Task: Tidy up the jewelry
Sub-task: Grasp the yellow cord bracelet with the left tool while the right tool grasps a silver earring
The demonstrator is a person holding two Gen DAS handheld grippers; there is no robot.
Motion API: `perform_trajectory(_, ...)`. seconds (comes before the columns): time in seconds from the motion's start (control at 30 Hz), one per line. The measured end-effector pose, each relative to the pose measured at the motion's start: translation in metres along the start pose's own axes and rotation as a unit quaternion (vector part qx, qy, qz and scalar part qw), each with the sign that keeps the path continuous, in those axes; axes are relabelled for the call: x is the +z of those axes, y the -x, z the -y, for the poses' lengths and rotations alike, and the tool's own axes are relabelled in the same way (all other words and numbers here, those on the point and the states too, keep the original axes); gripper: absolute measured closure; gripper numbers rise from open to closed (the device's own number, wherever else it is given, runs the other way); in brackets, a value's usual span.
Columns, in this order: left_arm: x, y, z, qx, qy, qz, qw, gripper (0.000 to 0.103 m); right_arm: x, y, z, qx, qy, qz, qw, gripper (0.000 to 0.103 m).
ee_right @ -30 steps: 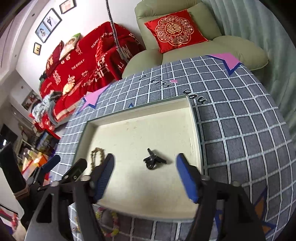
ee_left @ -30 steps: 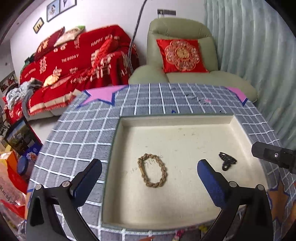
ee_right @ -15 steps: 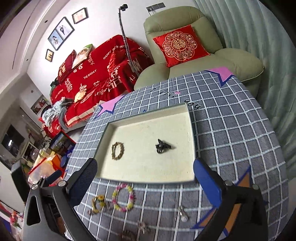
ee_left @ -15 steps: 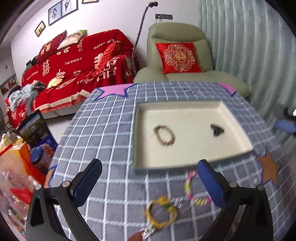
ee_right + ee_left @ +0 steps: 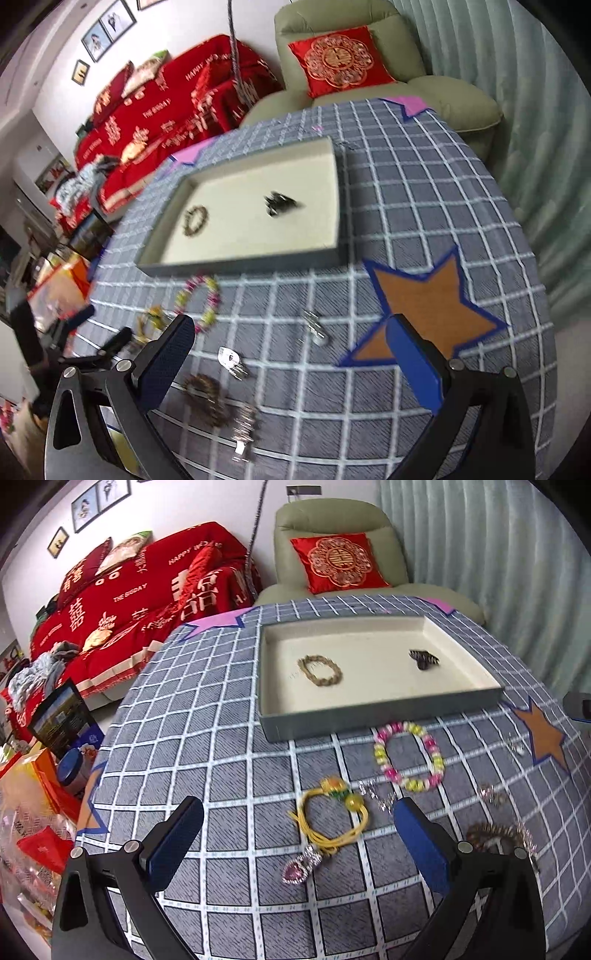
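Only the braided bracelet and the black clip lie in the tray, the other pieces wait on the table, and both left tongs and right tongs are spread and empty.

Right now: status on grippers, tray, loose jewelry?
Left hand-held gripper open, empty; right hand-held gripper open, empty. Tray holds brown bracelet and black clip. Beaded bracelet and yellow bracelet on cloth, unobstructed.
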State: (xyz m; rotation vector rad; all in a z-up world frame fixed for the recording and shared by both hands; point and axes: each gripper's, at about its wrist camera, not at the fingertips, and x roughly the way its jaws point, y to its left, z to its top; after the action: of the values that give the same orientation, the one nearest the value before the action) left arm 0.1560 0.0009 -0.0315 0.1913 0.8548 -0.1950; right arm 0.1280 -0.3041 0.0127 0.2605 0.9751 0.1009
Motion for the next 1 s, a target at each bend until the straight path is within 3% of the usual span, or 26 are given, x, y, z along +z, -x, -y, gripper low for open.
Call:
perform_trajectory(0.6, -0.001, -0.026, 0.002, -0.021, -0.024, -0.03, 0.999, 0.0, -0.021, -0.04, 0.016, -0.065, 0.011, -0.044, 0.997, 0.0)
perform_trajectory(0.67, 0.0, -0.028, 0.002, -0.022, -0.024, -0.034, 0.9989, 0.009, -0.021, -0.046, 0.013, -0.071, 0.018, -0.046, 0.996, 0.001)
perform_trajectory(0.87, 0.0, -0.037, 0.003, -0.031, -0.02, -0.048, 0.9982, 0.011, -0.021, -0.062, 0.002, -0.085, 0.038, -0.051, 0.994, 0.011)
perform_trajectory(0.9, 0.0, -0.037, 0.004, -0.032, -0.022, -0.048, 0.9981, 0.017, -0.021, -0.065, 0.001, -0.086, 0.04, -0.053, 0.994, 0.013)
perform_trajectory(1.0, 0.0, -0.04, 0.005, -0.038, -0.027, -0.053, 0.9976, 0.02, -0.02, -0.068, -0.004, -0.099, 0.055, -0.049, 0.992, 0.018)
